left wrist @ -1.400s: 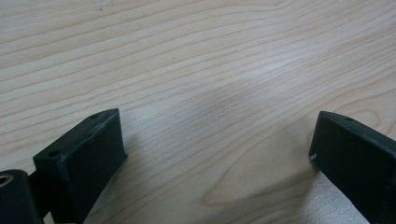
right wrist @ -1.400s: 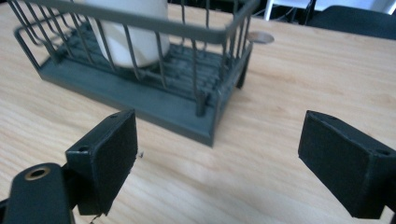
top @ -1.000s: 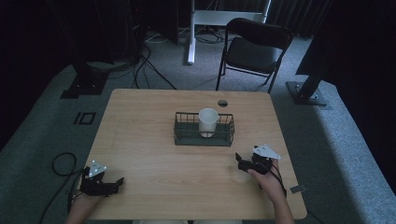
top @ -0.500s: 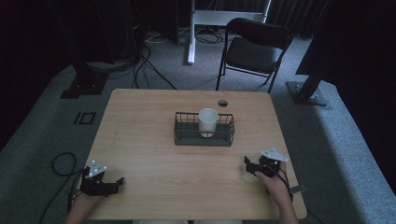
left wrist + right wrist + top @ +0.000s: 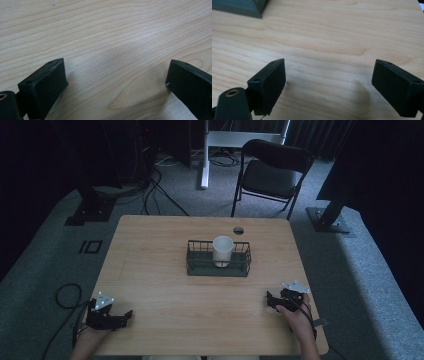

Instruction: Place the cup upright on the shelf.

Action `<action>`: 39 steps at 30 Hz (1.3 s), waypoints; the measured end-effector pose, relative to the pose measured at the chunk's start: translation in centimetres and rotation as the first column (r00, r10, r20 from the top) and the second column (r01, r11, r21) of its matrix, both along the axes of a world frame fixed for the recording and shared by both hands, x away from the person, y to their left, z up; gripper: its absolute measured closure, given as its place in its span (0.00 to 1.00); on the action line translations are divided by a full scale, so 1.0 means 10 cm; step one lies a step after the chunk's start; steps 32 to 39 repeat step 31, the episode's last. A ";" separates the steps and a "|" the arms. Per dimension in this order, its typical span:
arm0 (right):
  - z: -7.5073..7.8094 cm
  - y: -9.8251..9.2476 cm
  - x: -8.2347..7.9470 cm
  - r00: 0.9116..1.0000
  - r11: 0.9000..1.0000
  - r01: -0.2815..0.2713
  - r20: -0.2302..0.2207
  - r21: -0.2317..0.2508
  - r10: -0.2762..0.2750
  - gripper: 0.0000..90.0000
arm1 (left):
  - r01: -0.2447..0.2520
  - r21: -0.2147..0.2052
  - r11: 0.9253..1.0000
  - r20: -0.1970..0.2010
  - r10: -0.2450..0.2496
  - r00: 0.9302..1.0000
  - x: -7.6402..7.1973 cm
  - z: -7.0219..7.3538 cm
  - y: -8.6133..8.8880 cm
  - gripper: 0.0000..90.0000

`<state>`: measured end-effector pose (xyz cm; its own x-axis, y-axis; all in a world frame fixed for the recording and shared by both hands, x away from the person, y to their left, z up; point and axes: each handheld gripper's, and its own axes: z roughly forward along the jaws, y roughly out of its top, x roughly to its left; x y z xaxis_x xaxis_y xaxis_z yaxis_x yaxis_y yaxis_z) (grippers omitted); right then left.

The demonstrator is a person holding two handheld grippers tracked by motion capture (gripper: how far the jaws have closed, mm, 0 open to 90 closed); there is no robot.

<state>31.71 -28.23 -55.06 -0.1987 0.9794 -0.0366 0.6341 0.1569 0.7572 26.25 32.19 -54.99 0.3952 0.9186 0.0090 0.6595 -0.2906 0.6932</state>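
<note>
A white cup [image 5: 223, 250] stands upright inside a dark wire basket [image 5: 197, 265] at the middle of the wooden table [image 5: 160, 285]. My left gripper [image 5: 124, 315] rests near the table's front left corner, open, with only bare wood between its jaws [image 5: 117, 82]. My right gripper [image 5: 270, 300] sits low near the front right edge, also open over bare wood [image 5: 328, 80]. A corner of the basket [image 5: 242, 7] shows at the top left of the right gripper view.
A round cable hole [image 5: 238, 230] lies in the table behind the basket. A black folding chair [image 5: 272, 170] stands beyond the far edge. Cables [image 5: 65, 295] trail on the carpet to the left.
My right gripper has drawn back toward the front right edge of the table. The left gripper, cup and basket have stayed put.
</note>
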 end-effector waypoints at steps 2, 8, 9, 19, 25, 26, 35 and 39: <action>0.00 -0.01 0.00 1.000 1.000 0.005 -0.010 -0.004 -0.005 0.13 | 0.000 0.000 1.000 0.001 0.000 1.000 0.00 0.00 0.00 0.04; -0.01 -0.05 -0.01 0.999 0.999 0.035 -0.040 0.000 -0.035 0.13 | 0.000 0.000 1.000 0.000 0.000 1.000 0.00 0.00 0.00 0.04; -0.01 -0.06 -0.01 0.998 0.999 0.037 -0.044 0.009 -0.036 0.13 | 0.000 0.000 1.000 0.000 0.000 1.000 0.00 0.00 0.00 0.04; -0.02 -0.10 -0.01 0.998 0.999 0.026 -0.059 0.037 -0.023 0.13 | -0.001 -0.001 1.000 0.001 0.001 1.000 0.00 0.00 0.00 0.04; -0.02 -0.11 -0.01 0.998 0.999 0.021 -0.060 0.036 -0.019 0.13 | 0.000 0.000 1.000 0.001 0.000 1.000 0.00 0.00 0.00 0.04; -0.02 -0.11 -0.01 0.998 0.999 0.020 -0.060 0.036 -0.018 0.13 | 0.000 0.000 1.000 0.000 0.000 1.000 0.00 0.00 0.00 0.04; -0.02 -0.11 -0.01 0.998 0.999 0.020 -0.060 0.036 -0.018 0.13 | -0.001 0.000 1.000 0.000 0.001 1.000 0.00 0.00 0.00 0.04; -0.02 -0.11 -0.01 0.998 0.999 0.020 -0.060 0.036 -0.018 0.13 | -0.001 0.000 1.000 0.000 0.001 1.000 0.00 0.00 0.00 0.04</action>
